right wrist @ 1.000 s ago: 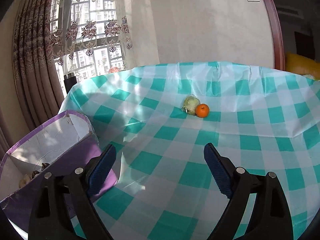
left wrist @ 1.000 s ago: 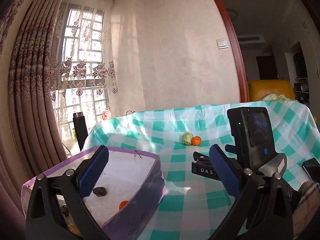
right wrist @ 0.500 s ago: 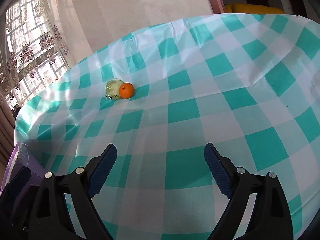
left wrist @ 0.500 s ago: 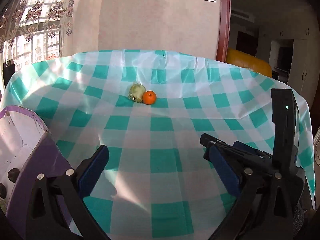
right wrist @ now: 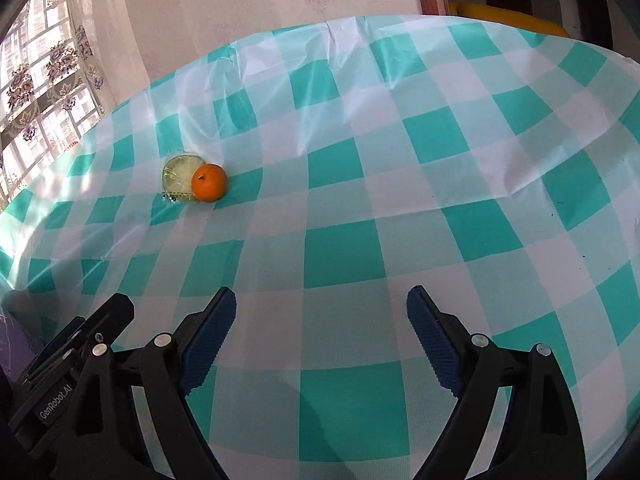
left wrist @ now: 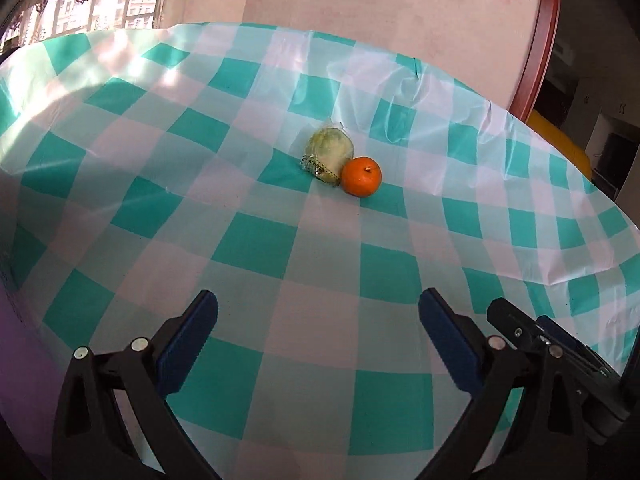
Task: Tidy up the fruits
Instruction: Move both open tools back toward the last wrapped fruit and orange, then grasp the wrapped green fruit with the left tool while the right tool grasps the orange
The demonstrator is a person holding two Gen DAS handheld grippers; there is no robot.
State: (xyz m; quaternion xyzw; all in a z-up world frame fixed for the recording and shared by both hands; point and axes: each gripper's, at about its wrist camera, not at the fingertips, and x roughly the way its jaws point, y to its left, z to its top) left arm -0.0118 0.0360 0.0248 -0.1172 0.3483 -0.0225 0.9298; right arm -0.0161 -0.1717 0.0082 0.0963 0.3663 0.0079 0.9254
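Note:
An orange (left wrist: pixel 361 176) lies on the teal-and-white checked tablecloth (left wrist: pixel 256 248), touching a pale green fruit in clear wrap (left wrist: pixel 330 151) on its left. Both also show in the right wrist view: the orange (right wrist: pixel 209 183) and the wrapped fruit (right wrist: pixel 179 176). My left gripper (left wrist: pixel 318 312) is open and empty, well short of the fruits. My right gripper (right wrist: pixel 322 310) is open and empty, with the fruits far ahead to its left. Each gripper's body shows at the edge of the other's view.
A purple box wall (left wrist: pixel 16 360) edges the left wrist view at the lower left. A window with lace curtains (right wrist: pixel 36 76) is on the left, a pink wall behind the table, and a yellow seat (right wrist: pixel 508 14) beyond the far edge.
Both grippers have swung right, away from the purple box, and moved closer over the table toward the fruits. The box has nearly left both views. Both stay open.

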